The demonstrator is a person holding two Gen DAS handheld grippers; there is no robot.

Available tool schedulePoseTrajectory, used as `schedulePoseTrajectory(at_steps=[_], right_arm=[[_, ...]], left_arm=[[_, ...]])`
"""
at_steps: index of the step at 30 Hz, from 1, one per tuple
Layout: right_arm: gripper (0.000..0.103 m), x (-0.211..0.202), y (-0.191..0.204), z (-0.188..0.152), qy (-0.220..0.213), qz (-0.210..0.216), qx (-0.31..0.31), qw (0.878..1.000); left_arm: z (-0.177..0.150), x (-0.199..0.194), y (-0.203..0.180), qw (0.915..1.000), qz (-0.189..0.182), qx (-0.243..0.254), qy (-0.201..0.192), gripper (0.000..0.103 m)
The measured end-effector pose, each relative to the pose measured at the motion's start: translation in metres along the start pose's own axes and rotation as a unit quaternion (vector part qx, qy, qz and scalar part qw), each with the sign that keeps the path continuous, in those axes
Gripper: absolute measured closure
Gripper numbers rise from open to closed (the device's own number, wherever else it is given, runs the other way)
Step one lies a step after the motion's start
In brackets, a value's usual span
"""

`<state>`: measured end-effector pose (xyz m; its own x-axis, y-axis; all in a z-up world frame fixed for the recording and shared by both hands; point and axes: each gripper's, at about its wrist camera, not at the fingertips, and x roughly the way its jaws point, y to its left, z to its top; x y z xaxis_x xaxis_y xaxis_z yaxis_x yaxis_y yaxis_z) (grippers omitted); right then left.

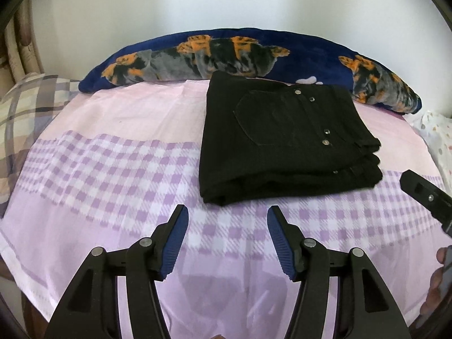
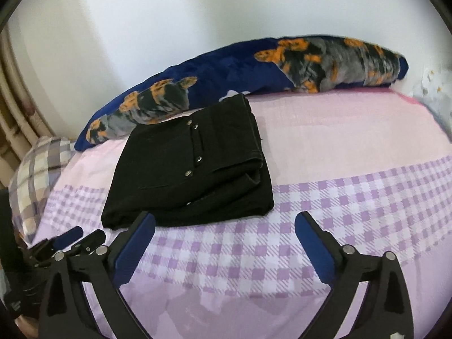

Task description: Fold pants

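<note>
left wrist view: the left gripper has its jaws spread with only bedsheet showing in the gap, nothing pinched. its blue ribbed pads face each other across checked purple and white cloth. the black pants lie folded into a thick rectangular stack just beyond the fingertips, ahead and slightly to the right of the gap, apart from both pads. a back pocket and several metal rivets show on the top layer; the layered folded edges face the right side. beyond the pants, a long navy blanket with orange and grey patches runs along the white wall, touching the far edge of the stack. far left of the jaws sits a plaid pillow. at the right edge, one black finger of the right gripper pokes in, near the right side of the pants.

right wrist view: the right gripper has its jaws spread very wide, nothing between them but sheet. the pants lie ahead and to the left; the left pad overlaps the stack's near edge in the picture, and whether it touches cannot be told. the blanket lies beyond. low on the left, the left gripper shows partly, its jaw state unclear from here.
</note>
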<state>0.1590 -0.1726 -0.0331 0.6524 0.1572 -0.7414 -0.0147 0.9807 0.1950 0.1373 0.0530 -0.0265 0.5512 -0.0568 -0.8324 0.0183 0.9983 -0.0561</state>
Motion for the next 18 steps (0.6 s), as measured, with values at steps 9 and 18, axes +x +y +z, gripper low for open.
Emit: schedulePoseTrajectory(at_steps=[9, 18], right_arm=[[0.001, -0.021, 0.022, -0.018, -0.010, -0.012, -0.036, 0.999], [0.001, -0.027, 0.021, -0.026, -0.008, -0.016, -0.026, 1.000]], left_arm=[[-0.016, -0.022, -0.005, 0.9999, 0.004, 0.000, -0.014, 0.044], [-0.026, -0.032, -0.011, 0.9998, 0.009, 0.002, -0.018, 0.044]])
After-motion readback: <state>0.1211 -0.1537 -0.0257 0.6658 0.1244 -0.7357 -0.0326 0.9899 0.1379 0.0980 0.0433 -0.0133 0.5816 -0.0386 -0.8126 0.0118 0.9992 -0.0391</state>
